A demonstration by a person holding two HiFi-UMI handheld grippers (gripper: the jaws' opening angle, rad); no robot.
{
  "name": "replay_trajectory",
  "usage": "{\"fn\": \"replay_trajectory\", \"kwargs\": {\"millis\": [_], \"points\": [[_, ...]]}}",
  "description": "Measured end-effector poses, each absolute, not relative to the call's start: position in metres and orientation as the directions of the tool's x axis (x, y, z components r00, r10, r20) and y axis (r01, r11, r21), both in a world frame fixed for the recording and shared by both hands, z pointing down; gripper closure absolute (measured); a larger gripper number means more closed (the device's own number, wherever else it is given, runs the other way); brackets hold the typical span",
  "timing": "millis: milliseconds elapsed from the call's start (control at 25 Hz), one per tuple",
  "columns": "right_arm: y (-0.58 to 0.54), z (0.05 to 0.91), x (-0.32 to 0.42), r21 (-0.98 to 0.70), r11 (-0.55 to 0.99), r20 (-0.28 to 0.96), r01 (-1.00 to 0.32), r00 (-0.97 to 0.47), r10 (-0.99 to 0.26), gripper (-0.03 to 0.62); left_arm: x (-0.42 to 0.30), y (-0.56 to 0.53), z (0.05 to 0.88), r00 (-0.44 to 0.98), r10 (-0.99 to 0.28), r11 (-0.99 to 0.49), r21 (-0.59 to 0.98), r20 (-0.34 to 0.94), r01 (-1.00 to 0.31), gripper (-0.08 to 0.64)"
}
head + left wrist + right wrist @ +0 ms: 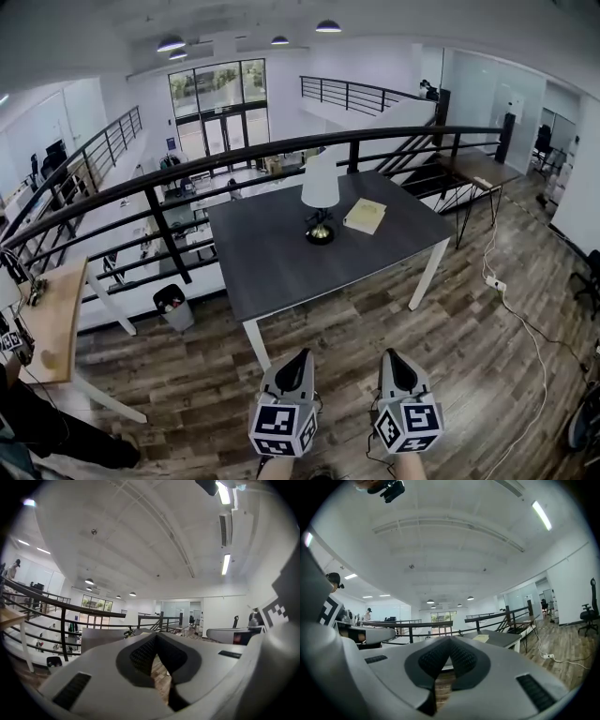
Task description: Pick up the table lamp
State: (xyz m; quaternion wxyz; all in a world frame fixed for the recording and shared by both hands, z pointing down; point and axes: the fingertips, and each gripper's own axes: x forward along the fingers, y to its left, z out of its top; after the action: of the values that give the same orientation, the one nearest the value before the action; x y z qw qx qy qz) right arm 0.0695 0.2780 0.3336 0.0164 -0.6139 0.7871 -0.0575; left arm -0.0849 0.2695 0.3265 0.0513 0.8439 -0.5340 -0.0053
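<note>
Wooden floor (394, 319) covers an upper level of a large bright office, and a dark railing (187, 173) runs along its edge above the lower hall. A dark grey table (272, 262) with white legs stands against this railing.

The table lamp (320, 195) stands upright on the far part of the table, close to the railing. It has a white shade and a dark round base. Just beside it, on its right, lies a pale yellow book (365, 216), flat on the table top. A black waste bin (172, 307) stands on the floor at the left corner of the table, and a white power strip (494, 282) with its cable lies on the floor at the right. A second, narrower table (483, 170) stands further right along the railing.

Both grippers are at the bottom of the head view, side by side over the floor, well apart from the table and the lamp. The left gripper (301, 356) has its jaws closed together, with nothing between them; its own view shows the two dark pads meeting at the tip. The right gripper (392, 357) is the same: jaws pressed together and empty. Both point forward, toward the table.
</note>
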Motion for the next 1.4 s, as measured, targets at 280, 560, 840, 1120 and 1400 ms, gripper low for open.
{"fn": "replay_trajectory", "kwargs": {"millis": [280, 560, 840, 1120, 1400], "points": [[0.247, 0.331, 0.059, -0.112, 0.265, 0.058, -0.958, -0.272, -0.961, 0.6, -0.092, 0.24, 0.329, 0.414, -0.909, -0.406, 0.116, 0.056, -0.907, 0.551], [0.205, 0.333, 0.071, -0.14, 0.281, 0.035, -0.949, -0.288, -0.957, 0.6, -0.076, 0.203, 0.34, 0.399, -0.914, -0.39, 0.115, 0.071, -0.913, 0.551], [0.145, 0.334, 0.088, -0.139, 0.325, 0.027, -0.936, -0.331, -0.943, 0.598, -0.056, 0.147, 0.342, 0.372, -0.926, -0.364, 0.108, 0.069, -0.925, 0.551], [0.077, 0.334, 0.114, -0.144, 0.339, 0.027, -0.93, -0.346, -0.938, 0.598, -0.036, 0.086, 0.34, 0.339, -0.939, -0.331, 0.114, 0.063, -0.937, 0.551], [0.01, 0.33, 0.128, -0.143, 0.379, 0.028, -0.914, -0.386, -0.922, 0.6, -0.024, 0.026, 0.336, 0.291, -0.955, -0.283, 0.114, 0.061, -0.952, 0.551]]}}
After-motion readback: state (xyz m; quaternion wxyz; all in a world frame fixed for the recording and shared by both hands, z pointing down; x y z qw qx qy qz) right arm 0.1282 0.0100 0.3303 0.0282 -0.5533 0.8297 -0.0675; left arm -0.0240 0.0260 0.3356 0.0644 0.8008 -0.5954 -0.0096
